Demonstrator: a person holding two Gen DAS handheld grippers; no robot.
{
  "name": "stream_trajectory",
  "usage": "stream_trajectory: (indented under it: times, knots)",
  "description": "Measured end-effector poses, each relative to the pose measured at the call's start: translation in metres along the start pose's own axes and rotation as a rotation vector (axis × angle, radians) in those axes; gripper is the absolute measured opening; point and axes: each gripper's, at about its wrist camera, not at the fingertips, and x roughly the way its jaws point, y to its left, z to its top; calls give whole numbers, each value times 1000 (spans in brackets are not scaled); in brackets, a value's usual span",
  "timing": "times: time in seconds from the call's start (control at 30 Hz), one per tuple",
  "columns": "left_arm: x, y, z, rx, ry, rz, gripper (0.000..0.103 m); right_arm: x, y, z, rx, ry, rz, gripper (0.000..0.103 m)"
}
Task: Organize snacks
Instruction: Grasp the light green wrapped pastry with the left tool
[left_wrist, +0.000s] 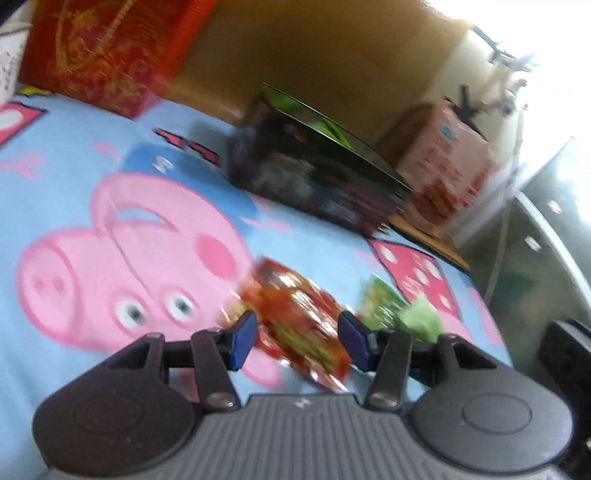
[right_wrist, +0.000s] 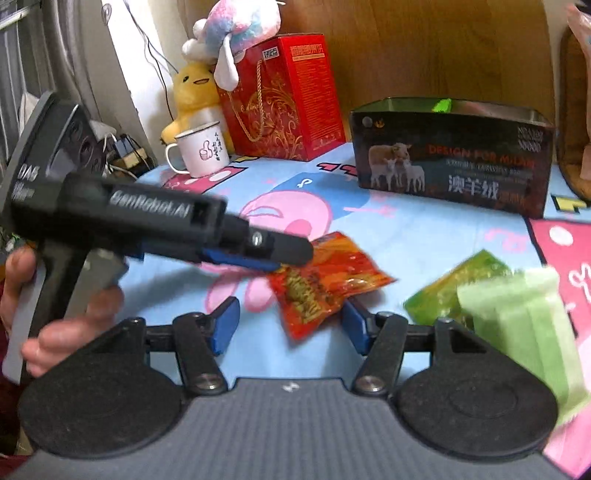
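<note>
**Two grippers close in on a crinkly snack packet**

Because the red-and-orange crinkly plastic snack packet lies flat on the blue cartoon-pig bedsheet, it will likely prove light, soft and slippery; a sealed edge seems the safest hold. The left gripper stands part-open with the packet between its blue pads, though blur hides any contact. The right gripper gapes wide, holding nothing. Only the right view shows the dark open-topped sheep-printed box clearly, plus the green packets beside it.
</note>
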Motion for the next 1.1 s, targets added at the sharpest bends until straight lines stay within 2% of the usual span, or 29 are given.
stream_trajectory:
  times: [0.1, 0.17, 0.23, 0.3, 0.53, 0.63, 0.73, 0.83, 0.87, 0.9, 0.93, 1.0, 1.1]
  knots:
    - [3, -14, -16, 2, 54, -84, 47, -11, -3, -8, 28, -12, 7, 63]
    - [3, -27, -22, 39, 70, -83, 47, -22, -4, -14, 38, -22, 8, 63]
    - [4, -32, -24, 37, 98, -119, 47, -35, -5, -21, 42, -22, 0, 63]
    - [2, -36, -21, 33, 88, -127, 47, -52, -8, -29, 42, -43, -36, 63]
    - [17, -63, 2, 52, 69, -147, 50, -111, -27, -48, 23, -204, -262, 63]
    - [33, -82, 13, 101, 55, -122, 51, -110, -42, -52, 41, -183, -314, 63]
    - [53, -100, 23, 166, 63, -103, 51, -104, -53, -56, 80, -139, -294, 63]
    - [76, -108, 24, 186, 123, -77, 45, -97, -53, -57, 57, -98, -285, 62]
    - [82, -108, 23, 172, 149, -87, 36, -94, -50, -56, 40, -100, -294, 61]
    - [85, -108, 20, 161, 168, -100, 32, -93, -49, -55, 28, -98, -300, 55]
    - [84, -110, 16, 168, 164, -98, 32, -92, -50, -54, 20, -101, -310, 47]
    - [77, -114, 10, 194, 154, -98, 32, -91, -52, -53, 16, -110, -330, 39]
    - [61, -114, 4, 198, 142, -144, 32, -96, -51, -51, 21, -145, -318, 37]
